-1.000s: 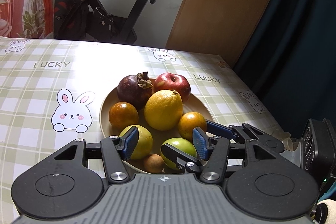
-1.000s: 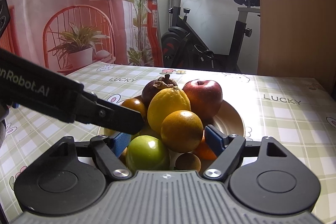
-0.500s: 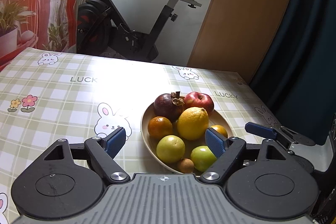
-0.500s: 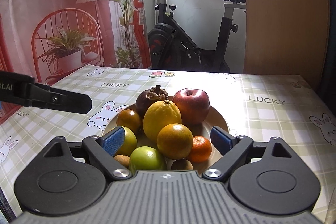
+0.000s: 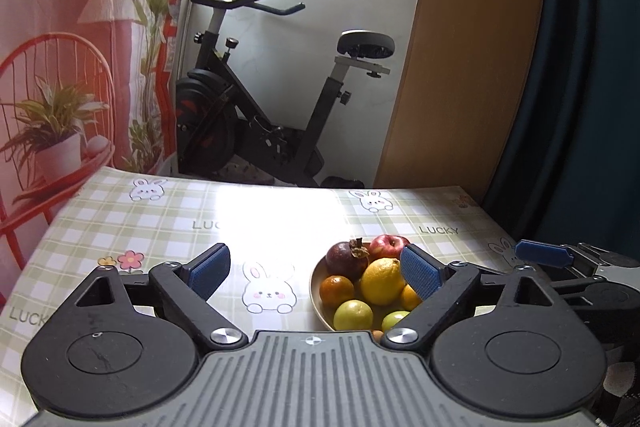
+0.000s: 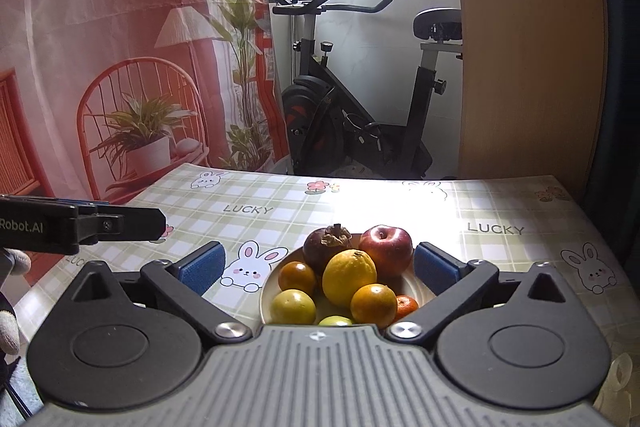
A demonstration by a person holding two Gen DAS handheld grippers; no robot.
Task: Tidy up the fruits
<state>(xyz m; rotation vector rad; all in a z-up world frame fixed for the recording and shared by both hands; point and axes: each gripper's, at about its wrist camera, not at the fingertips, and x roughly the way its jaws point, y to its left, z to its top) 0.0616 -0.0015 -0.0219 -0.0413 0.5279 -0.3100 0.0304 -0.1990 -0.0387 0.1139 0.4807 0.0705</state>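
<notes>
Beige and round, the plate (image 6: 404, 285) sits on the checked tabletop (image 6: 500, 211), loaded with fruit, and both sets of tongs hang back from it over the near edge. In the right wrist view the right tongs (image 6: 318, 265) stand wide apart with nothing between the blue pads, framing the pile: a lemon (image 6: 349, 277) in the middle, a dark mangosteen (image 6: 326, 253) at 11 o'clock from it, a red apple (image 6: 386, 247) at 1 o'clock, an orange (image 6: 373, 305) at 5 o'clock touching the lemon, a small tangerine (image 6: 406, 307) just beside that orange at 3 o'clock, another dark orange (image 6: 297, 278) at 9 o'clock of the lemon, a yellow-green fruit (image 6: 293, 306) at 7 o'clock, and a green fruit (image 6: 335, 321) half hidden at 6 o'clock behind the tool body. Over to the left wrist view, the left tongs (image 5: 316, 273) are also spread wide and empty, aimed at the printed bunny (image 5: 268, 287) with the plate off at 3 o'clock, partly behind the right-hand pad. An exercise bike (image 6: 360, 107) stands beyond the tabletop at 12 o'clock, with a red printed curtain (image 6: 120, 27) at 10 o'clock.
</notes>
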